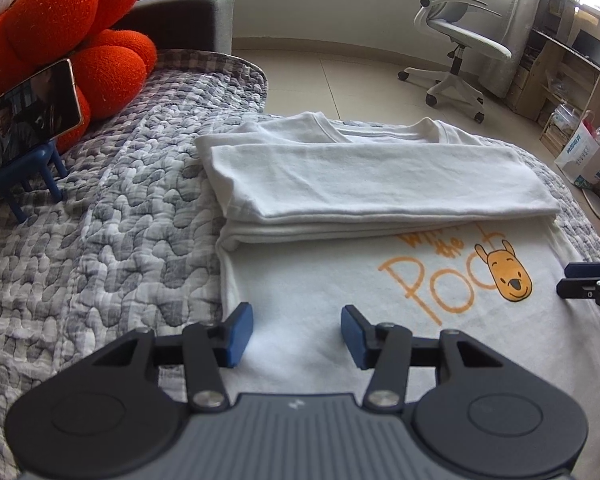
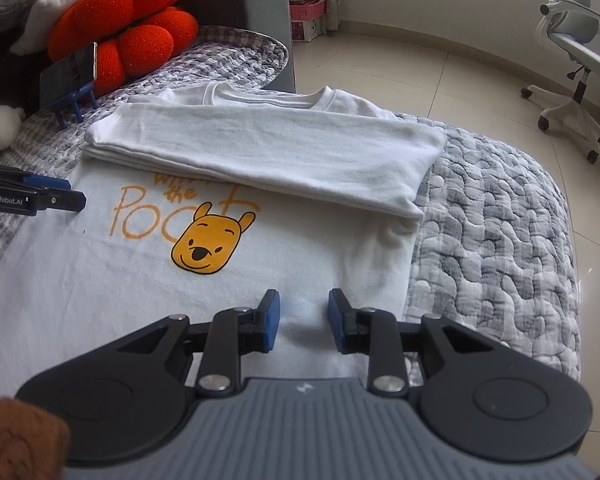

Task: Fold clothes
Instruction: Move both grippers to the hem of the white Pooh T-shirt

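A white T-shirt with an orange "Pooh" print and a yellow bear face lies flat on the quilted bed. Its sleeves and sides are folded across the chest in a white band. My left gripper is open and empty above the shirt's lower left part. My right gripper is open and empty above the shirt's lower right part. The right gripper shows at the right edge of the left wrist view. The left gripper shows at the left edge of the right wrist view.
A grey-and-white quilt covers the bed. An orange flower cushion and a phone on a blue stand sit at the back left. An office chair stands on the tiled floor beyond the bed. A paper bag stands by shelves.
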Available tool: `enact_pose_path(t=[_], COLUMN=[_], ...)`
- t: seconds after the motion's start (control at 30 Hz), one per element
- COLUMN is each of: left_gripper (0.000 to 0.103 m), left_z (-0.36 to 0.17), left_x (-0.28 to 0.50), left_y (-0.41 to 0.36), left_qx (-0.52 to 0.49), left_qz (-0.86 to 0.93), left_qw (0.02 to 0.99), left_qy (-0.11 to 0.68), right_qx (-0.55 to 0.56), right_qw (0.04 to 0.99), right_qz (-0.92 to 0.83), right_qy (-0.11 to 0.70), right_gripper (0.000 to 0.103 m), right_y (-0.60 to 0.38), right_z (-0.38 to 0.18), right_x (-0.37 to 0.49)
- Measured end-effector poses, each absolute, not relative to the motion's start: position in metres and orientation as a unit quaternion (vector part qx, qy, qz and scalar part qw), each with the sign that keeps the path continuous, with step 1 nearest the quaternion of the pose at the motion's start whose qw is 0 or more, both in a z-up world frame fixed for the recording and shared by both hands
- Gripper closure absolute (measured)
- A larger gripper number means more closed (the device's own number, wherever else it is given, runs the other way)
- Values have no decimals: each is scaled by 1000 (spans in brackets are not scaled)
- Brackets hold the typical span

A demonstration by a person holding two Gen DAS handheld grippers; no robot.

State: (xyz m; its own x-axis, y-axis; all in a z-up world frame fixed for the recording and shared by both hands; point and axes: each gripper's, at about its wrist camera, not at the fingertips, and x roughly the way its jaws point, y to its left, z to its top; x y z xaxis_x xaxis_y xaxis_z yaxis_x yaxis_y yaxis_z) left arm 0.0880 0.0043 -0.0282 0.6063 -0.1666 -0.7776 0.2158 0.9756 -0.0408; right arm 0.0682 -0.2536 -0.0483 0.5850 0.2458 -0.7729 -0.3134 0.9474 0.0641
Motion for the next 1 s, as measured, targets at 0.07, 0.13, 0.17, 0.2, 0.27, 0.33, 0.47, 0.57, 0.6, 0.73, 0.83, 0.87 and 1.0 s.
enact_pose_path(t=[0.07,0.13,0.17,0.2,0.27,0.33,0.47,0.57,0.6,0.73,0.83,0.87,1.0], left_gripper=[50,50,49,49,49,49,49,49,48,41,37,37,37], left_z=[-29,-29,-29,-29,-29,-28,-27,-27,-27,-26,-27,-27,-26], left_x=[85,82,80,78,73,67,55,44,39,17,11,9,-6], left_y=[1,0,0,0,-1,-2,1,3,4,8,20,22,25], left_qx=[44,48,49,50,56,62,71,92,103,140,113,104,105], left_qz=[-107,-107,-107,-107,-108,-111,-120,-132,-137,-157,-147,-147,-148], left_qw=[896,895,895,895,895,894,889,884,882,877,875,873,870], left_qy=[430,429,429,429,430,431,436,439,439,431,448,453,459], right_qx=[-43,-50,-56,-63,-66,-70,-88,-107,-112,-108,-100,-97,-93], right_qw=[888,886,885,884,884,883,880,874,871,867,866,866,866], right_qz=[162,168,170,173,175,176,176,181,185,193,192,192,195], right_qy=[428,430,430,429,429,429,433,439,440,447,450,451,452], right_gripper=[67,65,64,63,62,62,58,56,56,56,56,56,56], right_y=[-253,-252,-251,-250,-251,-251,-246,-242,-242,-251,-257,-259,-260], right_z=[-48,-48,-49,-50,-49,-49,-48,-48,-48,-47,-47,-47,-45], right_x=[64,58,56,53,50,47,39,29,25,8,-7,-12,-31])
